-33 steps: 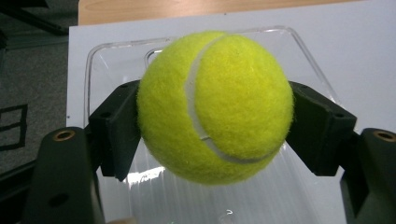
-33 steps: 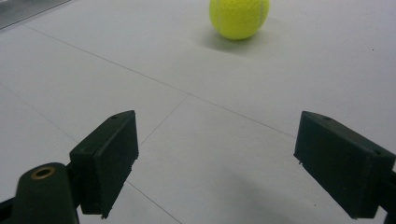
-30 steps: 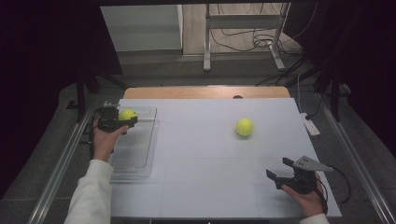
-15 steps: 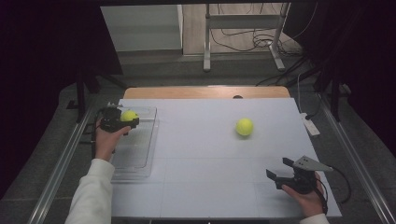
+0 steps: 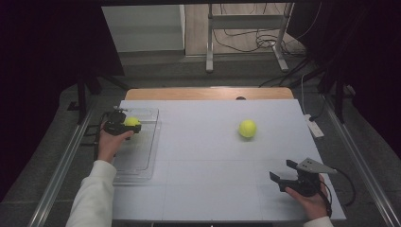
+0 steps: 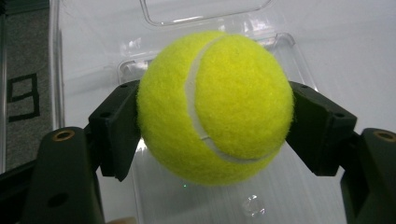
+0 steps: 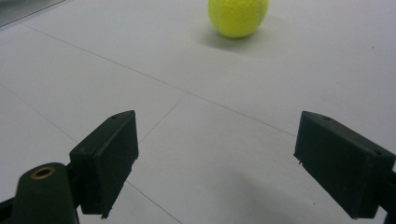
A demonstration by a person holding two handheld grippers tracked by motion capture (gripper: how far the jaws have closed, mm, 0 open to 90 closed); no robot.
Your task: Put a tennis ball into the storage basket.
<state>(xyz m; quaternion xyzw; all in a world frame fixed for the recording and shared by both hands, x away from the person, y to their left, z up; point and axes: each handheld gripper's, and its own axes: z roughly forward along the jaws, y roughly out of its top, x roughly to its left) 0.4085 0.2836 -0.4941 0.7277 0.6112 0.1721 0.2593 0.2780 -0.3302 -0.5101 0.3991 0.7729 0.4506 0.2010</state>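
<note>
My left gripper (image 5: 130, 126) is shut on a yellow tennis ball (image 5: 132, 122), held above the far end of a clear plastic tray (image 5: 137, 158) at the table's left. In the left gripper view both black pads (image 6: 116, 130) press the sides of that ball (image 6: 215, 105), with the tray (image 6: 84, 56) below. A second tennis ball (image 5: 247, 128) lies loose on the white table, right of centre. My right gripper (image 5: 283, 176) rests near the front right corner, open, pointing towards that ball (image 7: 238, 16), which sits well beyond its spread jaws (image 7: 229, 163).
The white tabletop (image 5: 203, 156) has faint seam lines. A white power strip (image 5: 314, 126) lies along its right edge. Metal rails (image 5: 61, 170) flank the table, and a wooden strip (image 5: 208, 93) runs along the far edge.
</note>
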